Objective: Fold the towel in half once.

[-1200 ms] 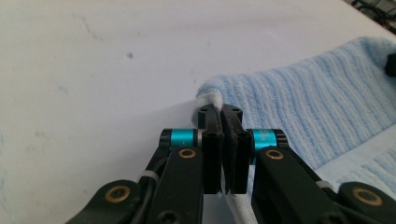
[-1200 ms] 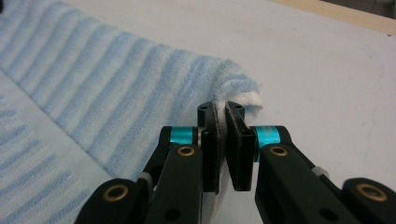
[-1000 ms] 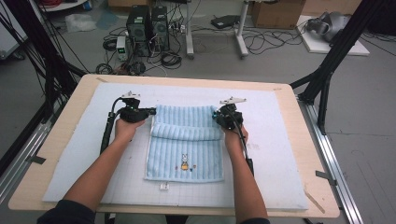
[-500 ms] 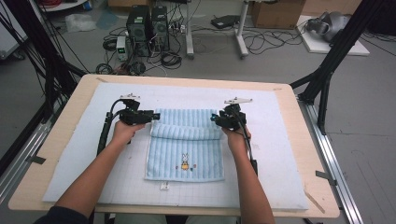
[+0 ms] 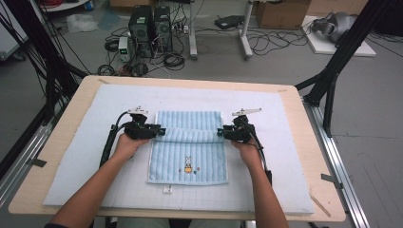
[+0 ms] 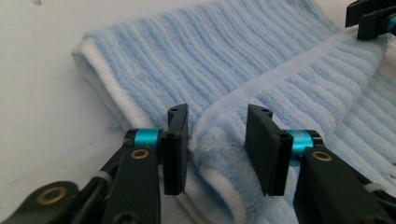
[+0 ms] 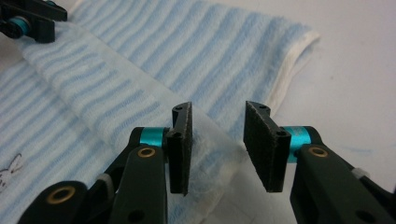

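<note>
Towel (image 5: pixel 188 153) lies mid-table on the mat (image 5: pixel 285 142), far edge now folded toward its middle; left gripper (image 6: pixel 217 140) and right gripper (image 7: pixel 218 142) have spread apart, probably releasing the fold.

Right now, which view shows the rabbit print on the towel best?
High view: the rabbit print faces the camera whole, on the towel nearer the person than the folded band. The right gripper view catches just its ears at the left edge. The left gripper view looks along the folded edge instead.
</note>
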`<move>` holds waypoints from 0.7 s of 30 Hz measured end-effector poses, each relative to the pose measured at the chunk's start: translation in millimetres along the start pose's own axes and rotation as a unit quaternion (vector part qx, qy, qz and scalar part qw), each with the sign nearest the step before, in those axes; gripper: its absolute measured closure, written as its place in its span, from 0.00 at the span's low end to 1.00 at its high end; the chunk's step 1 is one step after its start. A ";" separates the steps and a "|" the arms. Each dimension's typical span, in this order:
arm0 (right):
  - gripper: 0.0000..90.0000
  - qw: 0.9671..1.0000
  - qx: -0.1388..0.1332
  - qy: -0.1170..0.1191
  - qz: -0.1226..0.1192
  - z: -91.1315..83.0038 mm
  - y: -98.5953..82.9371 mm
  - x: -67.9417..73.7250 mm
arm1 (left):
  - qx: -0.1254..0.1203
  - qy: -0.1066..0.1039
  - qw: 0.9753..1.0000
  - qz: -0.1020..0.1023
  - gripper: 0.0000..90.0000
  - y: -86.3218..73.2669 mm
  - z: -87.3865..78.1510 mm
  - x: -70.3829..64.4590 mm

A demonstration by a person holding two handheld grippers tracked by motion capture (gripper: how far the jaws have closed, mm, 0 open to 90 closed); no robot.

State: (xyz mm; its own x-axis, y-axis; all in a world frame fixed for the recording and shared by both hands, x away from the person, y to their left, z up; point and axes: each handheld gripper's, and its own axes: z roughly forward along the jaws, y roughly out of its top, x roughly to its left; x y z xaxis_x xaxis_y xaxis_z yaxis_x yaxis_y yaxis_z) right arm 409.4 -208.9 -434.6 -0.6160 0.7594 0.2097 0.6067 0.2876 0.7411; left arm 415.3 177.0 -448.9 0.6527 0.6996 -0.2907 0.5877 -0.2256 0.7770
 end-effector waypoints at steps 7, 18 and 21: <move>0.86 1.000 0.009 -0.001 -0.010 2.4 -9.5 1.2 | -0.017 0.002 0.999 0.031 0.93 -6.7 -6.0 -4.0; 0.92 0.998 0.003 -0.022 -0.059 -13.2 -5.3 21.8 | -0.071 -0.014 0.997 0.032 0.92 -14.6 -31.0 -16.9; 0.92 0.997 -0.014 -0.022 -0.069 -23.1 -6.7 29.9 | -0.087 -0.020 0.995 0.038 0.92 -20.9 -39.0 -22.8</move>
State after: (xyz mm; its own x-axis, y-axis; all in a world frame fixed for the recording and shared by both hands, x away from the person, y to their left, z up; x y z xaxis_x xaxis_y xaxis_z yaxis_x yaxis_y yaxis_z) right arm 375.2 -201.5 -418.6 -0.6701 0.7383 0.0770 0.5025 0.3748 0.7791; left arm 369.5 192.2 -436.7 0.7125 0.6568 -0.2469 0.4464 -0.1529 0.8817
